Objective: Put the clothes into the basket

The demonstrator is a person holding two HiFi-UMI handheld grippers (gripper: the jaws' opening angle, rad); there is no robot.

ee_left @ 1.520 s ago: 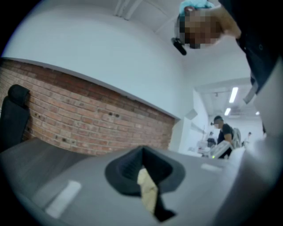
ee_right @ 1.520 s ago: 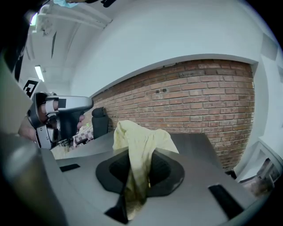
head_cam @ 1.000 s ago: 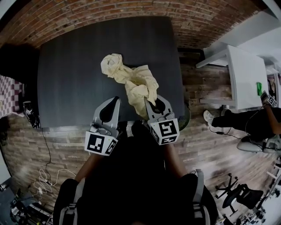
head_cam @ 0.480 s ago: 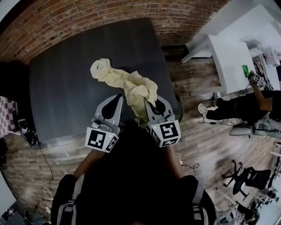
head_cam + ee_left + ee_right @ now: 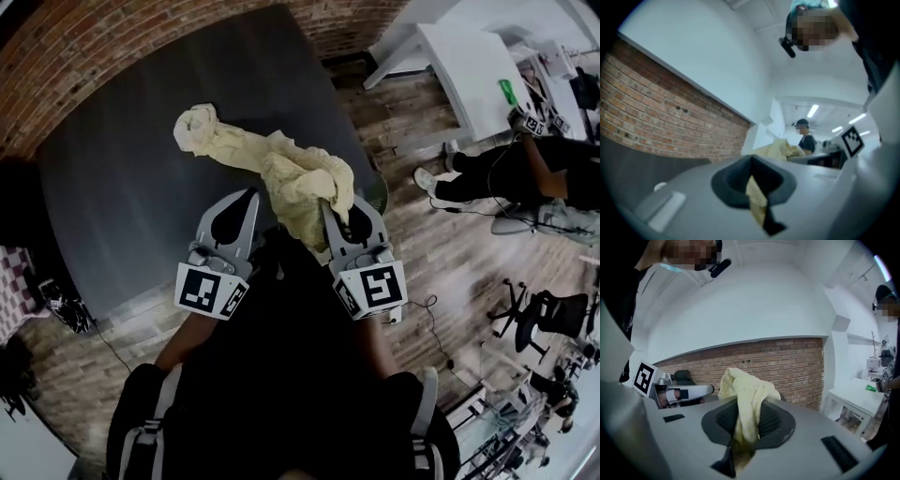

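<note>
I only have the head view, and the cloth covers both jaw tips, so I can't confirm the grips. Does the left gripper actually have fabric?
Observer: Yes. In the left gripper view, the left gripper is closed on a thin strip of the yellow cloth.
Operator: And the right one?
Observer: In its own view, the right gripper clamps a thicker fold, which stands up above the jaws.

We note a brick wall (image 5: 66,47) behind a dark table (image 5: 112,206), wood-plank floor (image 5: 441,262), white desk (image 5: 464,66), office chair (image 5: 548,314) at right.
</note>
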